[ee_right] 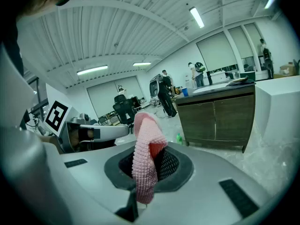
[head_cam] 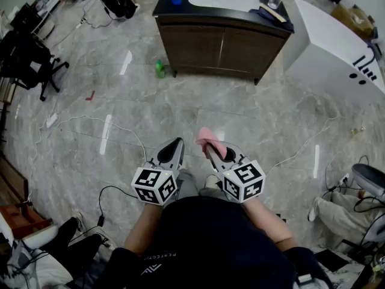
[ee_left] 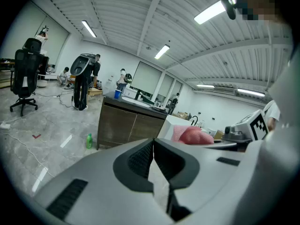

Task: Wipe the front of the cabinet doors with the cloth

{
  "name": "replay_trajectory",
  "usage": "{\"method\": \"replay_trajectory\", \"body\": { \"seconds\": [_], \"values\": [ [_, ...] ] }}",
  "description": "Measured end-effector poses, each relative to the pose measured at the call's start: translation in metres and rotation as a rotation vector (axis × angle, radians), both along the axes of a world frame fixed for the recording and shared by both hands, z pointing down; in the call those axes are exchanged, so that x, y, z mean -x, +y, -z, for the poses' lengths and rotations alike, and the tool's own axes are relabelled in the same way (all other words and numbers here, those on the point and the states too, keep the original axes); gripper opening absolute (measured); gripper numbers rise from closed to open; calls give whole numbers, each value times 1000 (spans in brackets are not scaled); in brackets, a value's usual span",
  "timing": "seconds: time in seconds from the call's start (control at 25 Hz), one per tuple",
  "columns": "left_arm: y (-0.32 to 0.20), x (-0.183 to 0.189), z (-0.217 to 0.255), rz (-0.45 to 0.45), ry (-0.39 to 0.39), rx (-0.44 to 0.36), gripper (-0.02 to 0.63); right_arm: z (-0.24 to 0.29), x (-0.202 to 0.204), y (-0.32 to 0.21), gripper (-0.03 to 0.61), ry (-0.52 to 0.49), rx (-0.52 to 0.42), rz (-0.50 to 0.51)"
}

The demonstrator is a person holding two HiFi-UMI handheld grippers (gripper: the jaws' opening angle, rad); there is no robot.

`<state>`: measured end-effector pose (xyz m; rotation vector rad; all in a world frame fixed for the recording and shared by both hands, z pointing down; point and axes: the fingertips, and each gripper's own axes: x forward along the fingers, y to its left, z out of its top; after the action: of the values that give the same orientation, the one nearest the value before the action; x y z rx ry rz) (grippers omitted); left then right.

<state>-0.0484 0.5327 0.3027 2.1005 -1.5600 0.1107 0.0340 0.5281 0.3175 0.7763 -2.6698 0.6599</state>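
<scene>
The right gripper [head_cam: 209,149] is clenched on the pink cloth [head_cam: 210,139], which is bunched up above its jaws. The left gripper [head_cam: 173,146] is pressed shut on nothing. Both sit close to the body, well apart from the cabinet [head_cam: 219,26]. The step in hand looks like the approach: cross the floor [head_cam: 252,119] and step over the cable [head_cam: 123,128]. Present a broad fold, so cloth rather than jaws meets the doors [head_cam: 219,48], and steer clear of the green bottle [head_cam: 160,69] beside the left leg.

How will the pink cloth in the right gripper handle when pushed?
Likely floppy: the pink cloth folds and droops over the right gripper's shut jaws. Probably light, and its knit texture looks grippy rather than slippery.
</scene>
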Motion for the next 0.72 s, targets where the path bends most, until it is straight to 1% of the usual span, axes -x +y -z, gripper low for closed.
{"method": "replay_trajectory", "body": {
  "seconds": [0.4,0.72],
  "values": [
    [-6,11,-6,-8,-2,8,11,-9,8,-5,44,15,17,-15],
    [-16,31,-8,-11,0,7,11,-8,25,-16,44,-29,41,-40]
  ]
}}
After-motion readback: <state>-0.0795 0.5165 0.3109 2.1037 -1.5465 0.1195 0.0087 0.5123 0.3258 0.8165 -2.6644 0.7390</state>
